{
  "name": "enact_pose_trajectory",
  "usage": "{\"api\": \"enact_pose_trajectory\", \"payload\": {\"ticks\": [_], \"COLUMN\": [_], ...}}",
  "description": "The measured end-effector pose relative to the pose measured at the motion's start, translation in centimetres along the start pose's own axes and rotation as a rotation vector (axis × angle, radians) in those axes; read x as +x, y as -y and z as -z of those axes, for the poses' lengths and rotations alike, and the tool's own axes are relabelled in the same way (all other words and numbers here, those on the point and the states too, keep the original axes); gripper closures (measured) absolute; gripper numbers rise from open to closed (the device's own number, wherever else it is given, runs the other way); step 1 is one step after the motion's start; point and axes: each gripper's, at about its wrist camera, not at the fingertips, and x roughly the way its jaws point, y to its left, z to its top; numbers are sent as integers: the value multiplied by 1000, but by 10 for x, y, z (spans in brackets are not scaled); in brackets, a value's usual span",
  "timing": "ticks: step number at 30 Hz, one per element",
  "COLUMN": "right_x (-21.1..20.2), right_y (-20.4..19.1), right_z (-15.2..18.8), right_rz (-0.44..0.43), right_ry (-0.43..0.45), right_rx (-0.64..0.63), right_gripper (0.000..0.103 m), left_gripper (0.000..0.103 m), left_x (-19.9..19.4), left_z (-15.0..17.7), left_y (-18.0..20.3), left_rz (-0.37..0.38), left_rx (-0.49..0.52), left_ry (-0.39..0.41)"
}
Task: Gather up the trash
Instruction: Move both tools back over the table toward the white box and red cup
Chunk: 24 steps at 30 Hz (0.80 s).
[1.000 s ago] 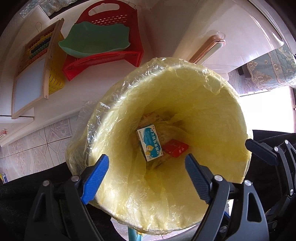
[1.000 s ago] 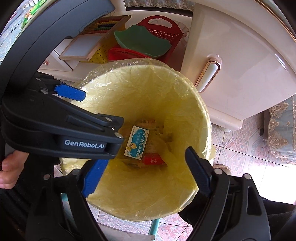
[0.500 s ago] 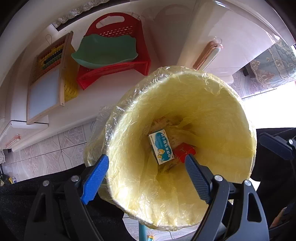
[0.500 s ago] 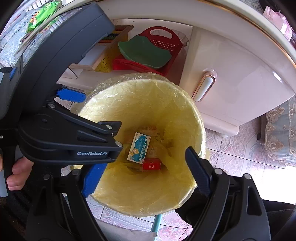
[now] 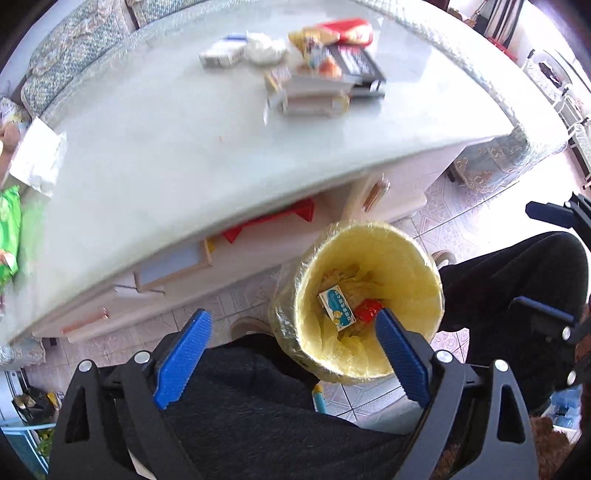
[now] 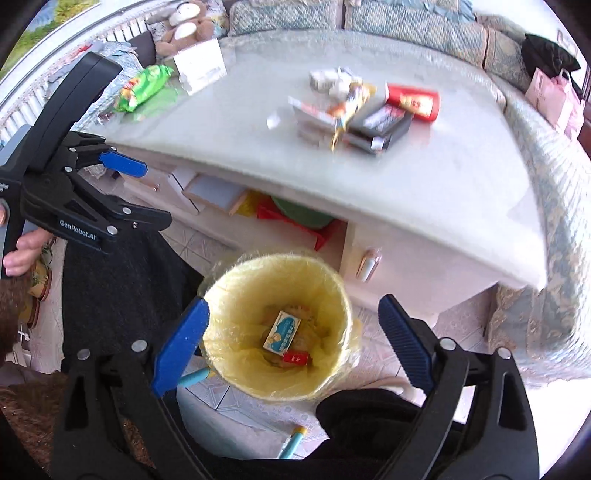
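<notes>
A bin with a yellow liner (image 5: 417, 266) (image 6: 332, 295) stands on the floor in front of the white table (image 5: 147, 155) (image 6: 424, 177). Inside lie a blue-and-white carton (image 5: 337, 305) (image 6: 282, 331) and a small red packet (image 5: 367, 308) (image 6: 295, 357). My left gripper (image 5: 291, 350) is open and empty, high above the bin; it also shows in the right wrist view (image 6: 122, 184). My right gripper (image 6: 291, 343) is open and empty above the bin. On the table lies a blurred pile of wrappers, boxes and a red packet (image 5: 325, 62) (image 6: 369, 107).
A green snack bag (image 6: 142, 86) and a white paper bag (image 5: 37, 155) lie at the table's left end. Red baskets (image 6: 295, 221) and a framed board (image 5: 177, 262) sit on the shelf under the table. A sofa (image 6: 406, 26) runs behind. The person's dark trousers (image 5: 258, 398) fill the foreground.
Both grippers have risen well above the bin and pulled back; the tabletop and its pile have come into view. The bin's contents have not moved.
</notes>
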Motion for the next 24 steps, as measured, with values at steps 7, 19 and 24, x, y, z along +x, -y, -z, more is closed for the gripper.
{"api": "enact_pose_trajectory", "payload": {"ticks": [7,19,24], "right_x": [-103,-170,-156], "right_y": [17,76,97], "right_z": [-83,-203,-233], "right_rz": [-51,-80,-106], "right_ry": [119,124,136], "right_rx": [-222,-407,-477], "right_gripper": [6,6,6], "left_gripper": [7,7,7], "left_x": [-125,-172,-147], "left_z": [-69,-191,-232], "left_y": [-9,-30,-48], "left_rz": [-70,-134,-155], "left_rx": [221,370,394], "left_ry": [111,13,-36]}}
